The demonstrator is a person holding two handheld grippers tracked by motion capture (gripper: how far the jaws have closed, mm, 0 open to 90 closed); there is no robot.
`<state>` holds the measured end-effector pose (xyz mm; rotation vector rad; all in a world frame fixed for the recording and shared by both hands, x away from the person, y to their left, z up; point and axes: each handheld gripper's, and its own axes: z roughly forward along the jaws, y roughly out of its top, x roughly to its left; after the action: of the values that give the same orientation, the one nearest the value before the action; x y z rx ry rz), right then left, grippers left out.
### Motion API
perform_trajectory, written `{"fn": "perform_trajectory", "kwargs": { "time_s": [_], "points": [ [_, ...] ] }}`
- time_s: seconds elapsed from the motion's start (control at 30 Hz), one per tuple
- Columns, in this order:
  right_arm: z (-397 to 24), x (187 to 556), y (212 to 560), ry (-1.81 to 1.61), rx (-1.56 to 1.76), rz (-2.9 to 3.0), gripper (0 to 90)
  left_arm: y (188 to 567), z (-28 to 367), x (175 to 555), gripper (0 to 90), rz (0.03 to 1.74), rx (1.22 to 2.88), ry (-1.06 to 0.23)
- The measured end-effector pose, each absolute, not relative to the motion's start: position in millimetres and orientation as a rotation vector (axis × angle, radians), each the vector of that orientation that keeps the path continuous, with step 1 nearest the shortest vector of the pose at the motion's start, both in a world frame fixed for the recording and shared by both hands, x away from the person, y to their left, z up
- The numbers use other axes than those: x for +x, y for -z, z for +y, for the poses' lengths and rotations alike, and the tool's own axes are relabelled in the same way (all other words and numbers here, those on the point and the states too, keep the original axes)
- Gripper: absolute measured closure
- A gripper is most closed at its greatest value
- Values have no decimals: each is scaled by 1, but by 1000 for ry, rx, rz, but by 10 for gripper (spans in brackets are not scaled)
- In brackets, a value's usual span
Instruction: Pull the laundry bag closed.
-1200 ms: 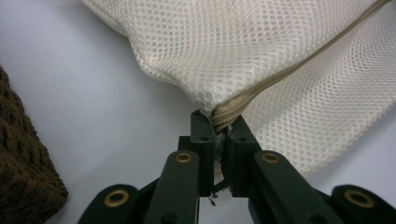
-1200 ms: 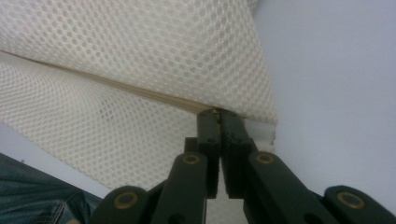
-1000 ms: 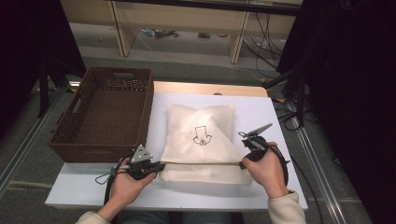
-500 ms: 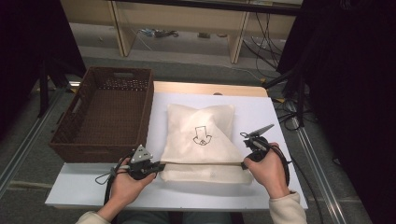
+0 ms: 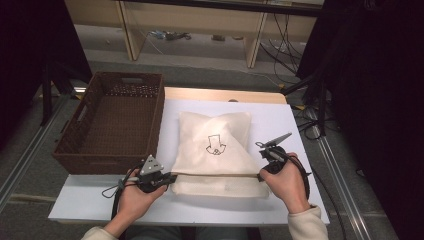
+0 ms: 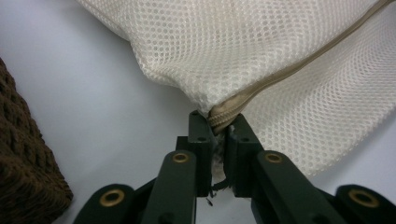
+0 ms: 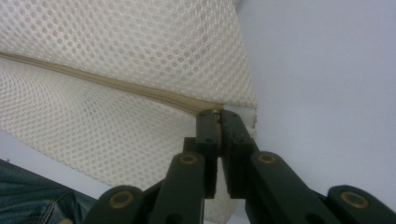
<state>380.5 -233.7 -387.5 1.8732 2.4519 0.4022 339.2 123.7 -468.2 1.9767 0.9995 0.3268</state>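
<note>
A cream mesh laundry bag (image 5: 215, 150) with a small black drawing lies on the white table (image 5: 280, 120), folded into a point on top. Its zipper edge (image 5: 215, 175) is stretched taut between my two grippers. My left gripper (image 5: 170, 177) pinches the left zipper end (image 6: 219, 123) between its jaw tips. The right gripper (image 5: 261, 172) holds the right zipper end (image 7: 218, 116) at the bag's corner. Both pairs of jaws have just been opening slightly, with the zipper fabric still between them. Mesh (image 6: 233, 60) (image 7: 116, 60) spreads out beyond each gripper's jaws.
A dark brown wicker basket (image 5: 105, 164) stands to the left of the bag, close to my left gripper, and its corner (image 6: 23, 172) shows in the left gripper view. A person's jeans (image 7: 28, 200) show below the table's near edge. Cables lie on the floor beyond.
</note>
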Motion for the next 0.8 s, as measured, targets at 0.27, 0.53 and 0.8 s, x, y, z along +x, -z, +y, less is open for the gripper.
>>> {"fn": "perform_trajectory", "kwargs": {
  "time_s": [0.27,0.53,0.8],
  "points": [
    [-227,376,380,-518,1793,2495,740,460,124,331,527,925,1941,-374],
    [-219,372,372,-706,1694,2481,607,451,121,321,308,827,1930,-416],
    [-234,380,374,-810,1646,2403,549,454,121,321,287,830,1924,-430]
  ]
}}
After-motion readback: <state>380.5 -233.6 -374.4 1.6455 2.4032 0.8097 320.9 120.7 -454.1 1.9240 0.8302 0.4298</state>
